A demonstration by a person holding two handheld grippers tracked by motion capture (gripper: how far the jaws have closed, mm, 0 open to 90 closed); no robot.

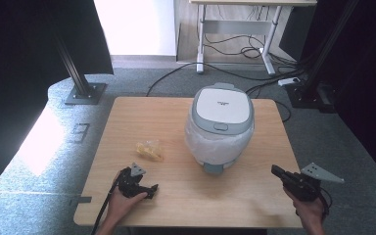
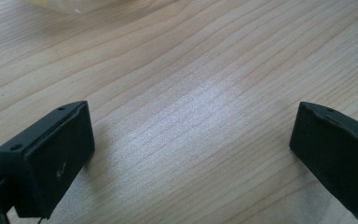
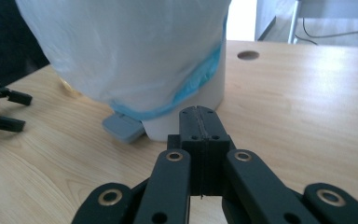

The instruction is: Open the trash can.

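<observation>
A bin [image 1: 221, 128] with a lid and a bag liner stood on the tabletop [image 1: 186, 196], a little right of its middle. A small packet [image 1: 150, 150] lay to the bin's left, near it but apart. The left gripper [image 1: 152, 191] rested on the tabletop at the near left, in front of the packet. The right gripper [image 1: 275, 170] was at the near right corner, in front and to the right of the bin, apart from it

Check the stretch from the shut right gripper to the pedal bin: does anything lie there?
Nothing: the right gripper view shows bare table between right gripper and pedal bin.
</observation>
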